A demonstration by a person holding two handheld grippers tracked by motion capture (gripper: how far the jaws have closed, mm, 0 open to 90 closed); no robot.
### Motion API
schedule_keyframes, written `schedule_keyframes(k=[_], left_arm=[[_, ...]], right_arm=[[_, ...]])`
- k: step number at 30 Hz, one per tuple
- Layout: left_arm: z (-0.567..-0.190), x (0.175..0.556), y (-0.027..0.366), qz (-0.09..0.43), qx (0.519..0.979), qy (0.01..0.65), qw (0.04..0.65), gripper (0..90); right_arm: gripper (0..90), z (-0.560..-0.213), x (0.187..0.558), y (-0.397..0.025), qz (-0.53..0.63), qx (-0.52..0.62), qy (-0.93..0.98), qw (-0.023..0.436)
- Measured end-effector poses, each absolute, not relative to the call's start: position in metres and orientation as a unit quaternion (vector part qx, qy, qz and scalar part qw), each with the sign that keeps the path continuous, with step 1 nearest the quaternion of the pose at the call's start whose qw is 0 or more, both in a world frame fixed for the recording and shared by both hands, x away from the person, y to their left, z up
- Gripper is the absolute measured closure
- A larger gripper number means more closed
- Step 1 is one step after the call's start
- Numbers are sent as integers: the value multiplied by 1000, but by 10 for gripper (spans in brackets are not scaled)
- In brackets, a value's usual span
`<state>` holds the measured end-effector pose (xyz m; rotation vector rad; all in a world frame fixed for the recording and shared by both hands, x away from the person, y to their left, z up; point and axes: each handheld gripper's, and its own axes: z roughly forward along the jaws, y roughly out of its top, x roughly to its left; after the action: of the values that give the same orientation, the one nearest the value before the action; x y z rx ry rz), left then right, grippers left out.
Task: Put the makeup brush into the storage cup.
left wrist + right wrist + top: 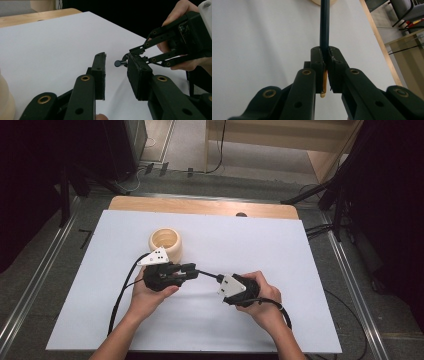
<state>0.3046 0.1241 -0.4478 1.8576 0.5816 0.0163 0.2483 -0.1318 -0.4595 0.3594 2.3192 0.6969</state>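
Right tongs (325,61) clamping pencil (324,30).

High view: up above, at the person's side, looking forward and down on the whole white table (280,250), far enough to take in floor all around.

Left gripper view: very low and close, riding on the left gripper (116,75), looking along its jaws across the table toward the right gripper (126,58).

Right gripper view: also low and close, on the right gripper (325,72), looking along a dark pencil (324,25) toward the table's wooden edge (378,40).

Shared by all three: the white tabletop.
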Motion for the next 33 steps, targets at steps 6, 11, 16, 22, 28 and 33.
schedule_keyframes(k=[6, 11, 16, 22, 28, 33], left_arm=[[-448, 305, 123, 3, 790, 246, 562, 700], [-447, 304, 123, 0, 792, 242, 561, 702], [-444, 304, 124, 3, 796, 244, 554, 702], [-444, 305, 122, -5, 805, 241, 543, 731], [-443, 305, 122, -7, 813, 240, 529, 750], [-444, 307, 122, -13, 818, 246, 520, 743]], right_arm=[[846, -460, 248, -131, 265, 133, 892, 342], [846, -460, 248, -131, 261, 128, 893, 345], [846, -461, 248, -131, 257, 125, 893, 347], [846, -462, 248, -131, 256, 123, 894, 347], [846, -462, 248, -130, 250, 116, 895, 351], [846, -463, 248, -130, 245, 108, 897, 352]])
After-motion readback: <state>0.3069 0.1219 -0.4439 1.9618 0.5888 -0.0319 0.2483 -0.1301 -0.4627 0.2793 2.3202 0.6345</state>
